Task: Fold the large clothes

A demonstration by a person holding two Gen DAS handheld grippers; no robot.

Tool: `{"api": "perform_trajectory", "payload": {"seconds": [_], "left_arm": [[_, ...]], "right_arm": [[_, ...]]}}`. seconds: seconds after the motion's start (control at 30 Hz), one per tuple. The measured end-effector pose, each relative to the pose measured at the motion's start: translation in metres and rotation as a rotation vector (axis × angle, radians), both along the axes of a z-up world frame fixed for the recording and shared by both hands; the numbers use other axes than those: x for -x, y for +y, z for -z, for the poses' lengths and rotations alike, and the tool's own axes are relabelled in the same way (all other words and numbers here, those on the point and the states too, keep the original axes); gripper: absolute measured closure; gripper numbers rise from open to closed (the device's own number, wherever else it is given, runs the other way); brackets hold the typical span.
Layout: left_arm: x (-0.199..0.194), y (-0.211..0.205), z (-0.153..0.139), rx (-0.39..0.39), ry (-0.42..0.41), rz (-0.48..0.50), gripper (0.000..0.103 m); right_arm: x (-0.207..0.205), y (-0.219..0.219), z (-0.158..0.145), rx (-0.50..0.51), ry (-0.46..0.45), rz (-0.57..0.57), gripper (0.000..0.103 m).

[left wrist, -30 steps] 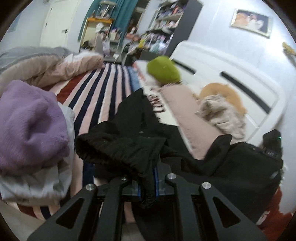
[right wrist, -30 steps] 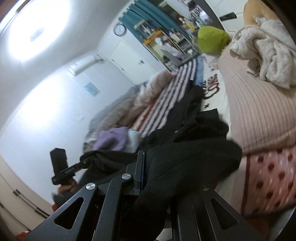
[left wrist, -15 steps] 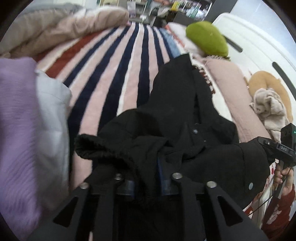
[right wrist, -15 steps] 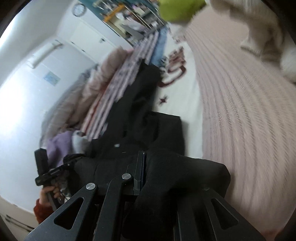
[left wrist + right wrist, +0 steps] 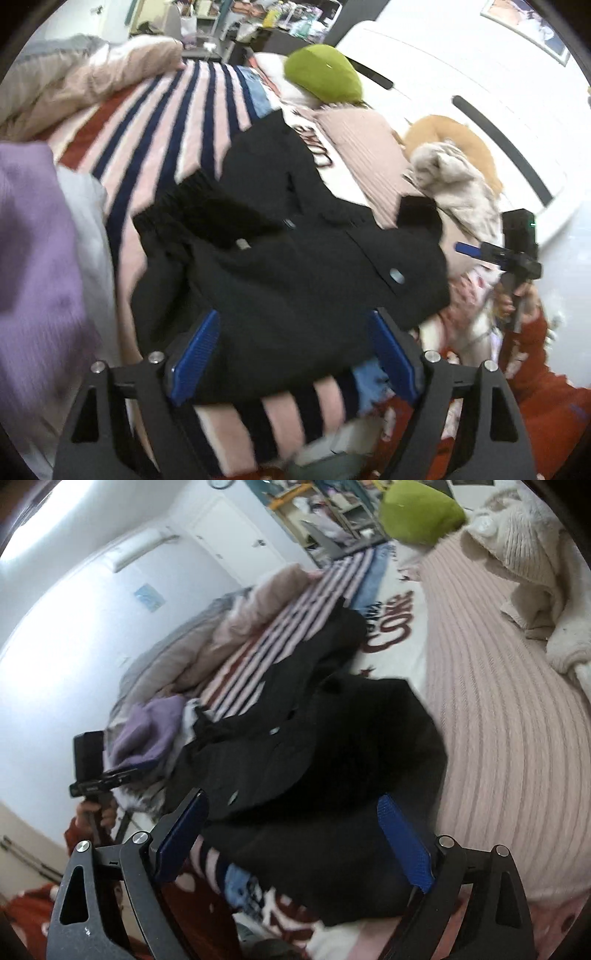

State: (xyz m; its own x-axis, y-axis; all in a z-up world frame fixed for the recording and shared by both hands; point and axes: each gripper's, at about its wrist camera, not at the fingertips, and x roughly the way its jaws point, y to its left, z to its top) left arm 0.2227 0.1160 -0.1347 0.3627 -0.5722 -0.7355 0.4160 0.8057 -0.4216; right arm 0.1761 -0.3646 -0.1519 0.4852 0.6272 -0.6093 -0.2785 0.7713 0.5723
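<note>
A large black garment [image 5: 288, 266] with buttons lies folded over on the striped bedspread [image 5: 177, 122]; it also shows in the right wrist view [image 5: 314, 757]. My left gripper [image 5: 295, 354] is open, its blue pads either side of the garment's near edge, holding nothing. My right gripper [image 5: 291, 834] is open too, its jaws spread over the garment's near right part, empty. In the left wrist view the right gripper [image 5: 513, 258] shows at the right, beside the garment.
A purple knit [image 5: 33, 258] and a grey garment lie at the left. A pink ribbed blanket [image 5: 509, 757], a cream knit [image 5: 532, 572], a green cushion [image 5: 325, 74] and a white headboard sit to the right. A bunched duvet [image 5: 74, 77] lies far left.
Both grippers have opened and let go of the black garment, which now lies on the bed. Both have drawn back slightly from it.
</note>
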Motion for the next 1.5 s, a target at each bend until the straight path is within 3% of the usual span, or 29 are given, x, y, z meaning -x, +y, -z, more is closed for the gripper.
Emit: {"api": "perform_trajectory", "payload": {"seconds": [0.03,0.1,0.13,0.17,0.2,0.3,0.4,0.53,0.63,0.7,0.77,0.83,0.93,1.0,1.07,1.27,1.37,1.5], "left_arm": [[0.006,-0.001,0.005,-0.005,0.006,0.002,0.023],[0.011,-0.006,0.021,-0.004,0.031,0.003,0.025],[0.011,-0.010,0.033,0.019,0.066,0.018,0.029],[0.012,-0.014,0.042,0.041,0.097,0.040,0.048],[0.013,-0.020,0.053,0.060,0.137,0.068,0.065],[0.014,-0.039,0.080,0.022,0.205,0.107,0.069],[0.001,-0.047,0.084,0.007,0.192,0.082,0.069],[-0.031,-0.039,0.052,0.060,0.087,0.028,0.068],[-0.067,-0.030,0.034,0.011,0.018,-0.031,0.065],[-0.092,-0.022,0.029,-0.026,-0.023,-0.106,0.049],[-0.116,-0.012,0.030,-0.089,-0.071,-0.204,0.040],[-0.137,0.000,0.035,-0.150,-0.075,-0.295,0.033],[-0.149,0.009,0.044,-0.129,-0.009,-0.282,0.032],[-0.142,0.010,0.046,-0.156,-0.018,-0.261,0.028],[-0.130,0.011,0.043,-0.172,-0.037,-0.248,0.027],[-0.092,0.013,0.014,-0.074,-0.076,-0.153,0.022],[-0.076,0.007,0.009,-0.099,-0.091,-0.113,0.016],[-0.067,0.006,0.043,-0.190,-0.012,-0.151,0.016]], "right_arm": [[0.005,0.002,0.001,-0.003,-0.001,-0.013,0.024],[0.012,0.008,0.011,-0.001,0.015,-0.031,0.056],[0.012,0.012,0.019,-0.006,0.035,-0.037,0.064],[0.010,0.015,0.028,-0.015,0.054,-0.044,0.076],[0.006,0.019,0.038,-0.025,0.080,-0.053,0.080],[-0.011,0.035,0.059,-0.036,0.136,-0.083,0.089],[-0.036,0.051,0.066,0.009,0.170,-0.103,0.089],[-0.076,0.053,0.061,-0.001,0.177,-0.084,0.087],[-0.108,0.046,0.052,0.039,0.152,-0.022,0.087],[-0.128,0.036,0.051,0.068,0.147,0.035,0.087],[-0.142,0.031,0.051,0.145,0.132,0.089,0.087],[-0.150,0.025,0.055,0.232,0.124,0.125,0.080],[-0.142,0.015,0.053,0.253,0.099,0.152,0.063],[-0.126,0.006,0.044,0.233,0.064,0.162,0.049],[-0.109,-0.002,0.036,0.231,0.031,0.170,0.048],[-0.055,-0.019,0.019,0.197,0.004,0.175,0.048],[-0.041,-0.016,0.017,0.249,-0.007,0.168,0.047],[-0.028,-0.010,0.026,0.248,0.016,0.147,0.046]]}}
